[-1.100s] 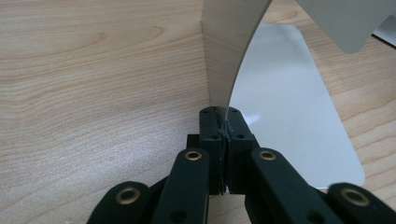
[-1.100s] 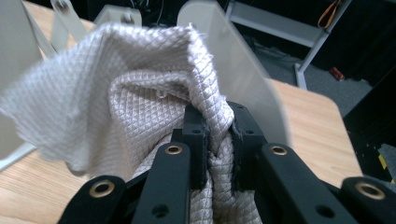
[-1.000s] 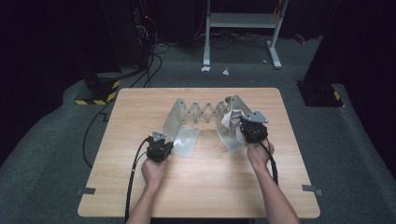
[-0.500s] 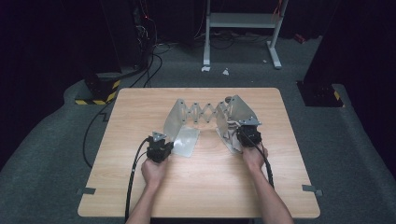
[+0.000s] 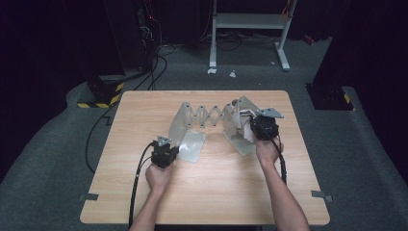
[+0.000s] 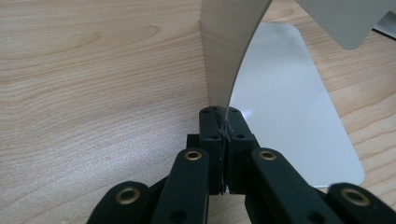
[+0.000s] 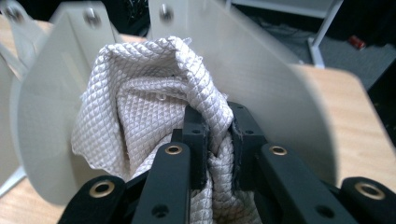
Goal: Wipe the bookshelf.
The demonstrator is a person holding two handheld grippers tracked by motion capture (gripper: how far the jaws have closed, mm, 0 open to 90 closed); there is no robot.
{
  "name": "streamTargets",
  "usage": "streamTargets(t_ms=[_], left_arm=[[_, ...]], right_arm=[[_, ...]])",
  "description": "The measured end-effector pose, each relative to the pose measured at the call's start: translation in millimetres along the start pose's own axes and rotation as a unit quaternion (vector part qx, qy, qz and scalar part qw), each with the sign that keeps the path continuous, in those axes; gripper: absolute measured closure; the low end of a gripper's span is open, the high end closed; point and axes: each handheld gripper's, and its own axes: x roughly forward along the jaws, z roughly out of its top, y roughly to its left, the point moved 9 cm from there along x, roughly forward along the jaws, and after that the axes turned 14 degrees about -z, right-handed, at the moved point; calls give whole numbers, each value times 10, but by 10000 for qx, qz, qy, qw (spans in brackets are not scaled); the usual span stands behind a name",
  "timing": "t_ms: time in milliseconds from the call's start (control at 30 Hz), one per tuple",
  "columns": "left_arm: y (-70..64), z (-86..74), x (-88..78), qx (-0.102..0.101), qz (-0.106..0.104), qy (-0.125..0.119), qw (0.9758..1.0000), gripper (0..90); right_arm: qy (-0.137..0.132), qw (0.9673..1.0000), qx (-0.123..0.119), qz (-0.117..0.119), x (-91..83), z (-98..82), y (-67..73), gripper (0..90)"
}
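While the left gripper [image 6: 223, 122] pinches the stiff metal rack [image 5: 192, 126] mid-frame, the right gripper [image 7: 215, 122] clamps the soft, limp cloth [image 7: 140, 107] against its right panel; grab bunched folds.

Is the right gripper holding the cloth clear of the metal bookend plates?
No, the right gripper pinches the white quilted cloth while it rubs between the bookend plates.

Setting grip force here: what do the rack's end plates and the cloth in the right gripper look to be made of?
End plates: likely thin sheet metal, matte pale grey, with soft reflections, rounded corners and rivets; painted plastic is possible. Cloth: off-white woven textile with a diamond waffle texture, soft and bunched.
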Motion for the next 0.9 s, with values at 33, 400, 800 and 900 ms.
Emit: streamTargets(t_ms=[33, 400, 800, 900], left_arm=[[-1, 0, 0, 1, 0, 0, 10000, 880], [-7, -5, -3, -5, -45, 4, 10000, 879], [-7, -6, -4, 13, -47, 12, 10000, 879], [-9, -7, -5, 18, -48, 12, 10000, 879]], right_arm=[[-23, 10000, 2, -22, -9, 36, 3, 795], [200, 9991, -366, -12, 262, -58, 248, 795], [981, 9943, -310, 287, 563, -672, 356, 795], [796, 9963, -227, 232, 559, -549, 359, 794]])
